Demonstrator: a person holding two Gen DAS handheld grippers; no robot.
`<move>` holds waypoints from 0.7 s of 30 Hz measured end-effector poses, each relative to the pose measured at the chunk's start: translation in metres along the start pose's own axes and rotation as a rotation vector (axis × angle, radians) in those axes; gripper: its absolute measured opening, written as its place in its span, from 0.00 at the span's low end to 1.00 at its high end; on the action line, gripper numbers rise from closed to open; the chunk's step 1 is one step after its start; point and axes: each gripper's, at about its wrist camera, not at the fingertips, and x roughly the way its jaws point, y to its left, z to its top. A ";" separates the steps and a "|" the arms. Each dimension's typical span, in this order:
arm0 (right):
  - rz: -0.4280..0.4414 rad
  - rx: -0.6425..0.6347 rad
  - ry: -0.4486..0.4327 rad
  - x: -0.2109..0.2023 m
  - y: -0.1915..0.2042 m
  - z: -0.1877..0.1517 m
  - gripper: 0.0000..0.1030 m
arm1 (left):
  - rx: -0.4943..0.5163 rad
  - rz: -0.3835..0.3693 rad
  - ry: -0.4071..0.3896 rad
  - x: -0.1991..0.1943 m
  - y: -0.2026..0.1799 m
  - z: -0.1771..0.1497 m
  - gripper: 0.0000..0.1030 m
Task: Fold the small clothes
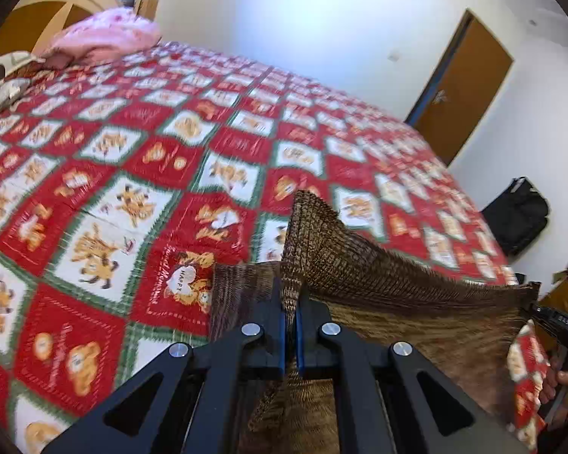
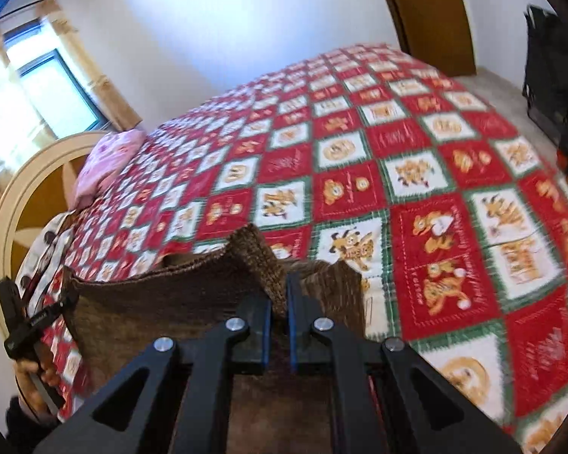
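Red-and-white checked cartoon-print bedspread fills both views. The brown knitted small garment hangs stretched at six o'clock, each corner pinched in the left gripper and right gripper. Uneven lowering could skew the fold; loose knit might slip.

- A wide bed under a red, white and green checked quilt with orange cartoon animals.
- A pink floral pillow lies by the cream arched wooden headboard.
- White walls; a brown wooden door.
- Daylight enters through a blue-framed window with yellowish curtains.
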 end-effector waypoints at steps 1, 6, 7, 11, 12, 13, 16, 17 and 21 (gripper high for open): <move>-0.005 0.010 0.002 0.011 -0.004 0.000 0.08 | -0.002 0.010 0.011 0.010 0.001 0.000 0.03; -0.046 0.032 0.006 0.050 -0.022 -0.002 0.08 | -0.007 0.046 0.055 0.049 0.006 -0.005 0.03; -0.055 0.032 0.004 0.053 -0.024 -0.002 0.08 | 0.000 0.047 0.057 0.052 0.006 -0.007 0.03; -0.115 0.009 -0.008 0.065 -0.030 -0.008 0.08 | 0.006 0.039 0.051 0.053 0.006 -0.007 0.03; -0.123 0.018 -0.014 0.065 -0.031 -0.009 0.08 | 0.000 0.032 0.051 0.054 0.008 -0.007 0.03; -0.133 0.016 -0.021 0.064 -0.031 -0.009 0.08 | -0.008 0.024 0.052 0.053 0.010 -0.007 0.04; -0.148 0.006 -0.016 0.067 -0.031 -0.008 0.08 | -0.022 0.018 0.059 0.054 0.011 -0.005 0.04; -0.148 0.019 -0.017 0.066 -0.033 -0.008 0.09 | -0.024 0.020 0.063 0.051 0.011 -0.004 0.05; -0.213 0.055 -0.124 0.030 -0.040 -0.003 0.19 | 0.028 0.080 0.084 0.024 0.008 0.001 0.05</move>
